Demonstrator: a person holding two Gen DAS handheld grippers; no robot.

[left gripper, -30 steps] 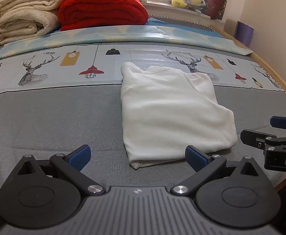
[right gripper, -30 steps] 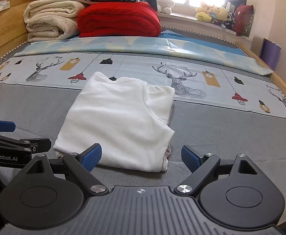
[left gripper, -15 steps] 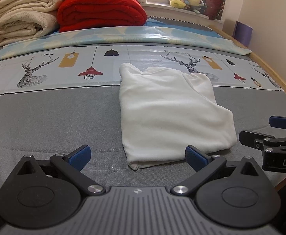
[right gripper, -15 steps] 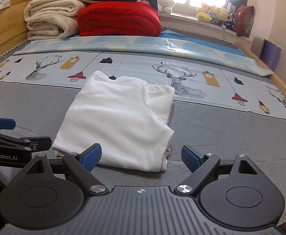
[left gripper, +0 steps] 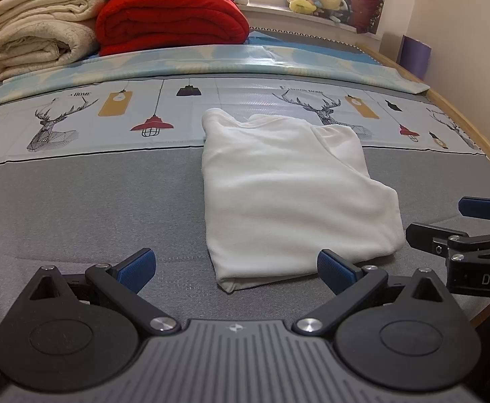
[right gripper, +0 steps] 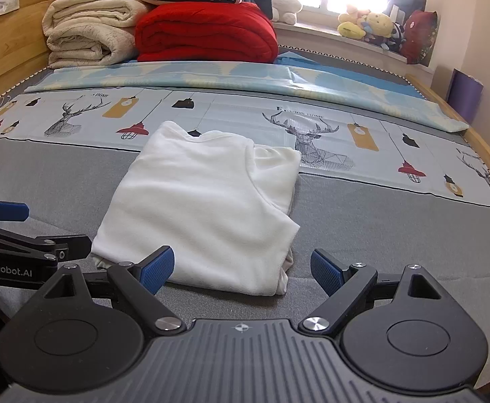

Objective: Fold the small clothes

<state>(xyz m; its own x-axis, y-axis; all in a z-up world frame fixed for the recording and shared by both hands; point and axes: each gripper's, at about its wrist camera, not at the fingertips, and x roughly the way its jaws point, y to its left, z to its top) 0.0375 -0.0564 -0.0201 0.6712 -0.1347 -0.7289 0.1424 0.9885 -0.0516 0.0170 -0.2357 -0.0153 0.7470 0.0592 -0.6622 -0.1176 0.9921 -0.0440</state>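
While both the left gripper (left gripper: 235, 265) and right gripper (right gripper: 241, 267) hover spread and empty, the folded white shirt (left gripper: 292, 194) just ahead of their fingertips could unfold if snagged.

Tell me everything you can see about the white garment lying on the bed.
The white garment is a small top of soft, fleecy-looking cloth, folded into a rough rectangle. Its neckline points away from the cameras, and a folded-in sleeve layer shows along its right side. It lies flat on the bed, mostly on the grey cover, its far edge on the printed deer strip. Both claws, left and right, are open just short of its near edge, not holding it.
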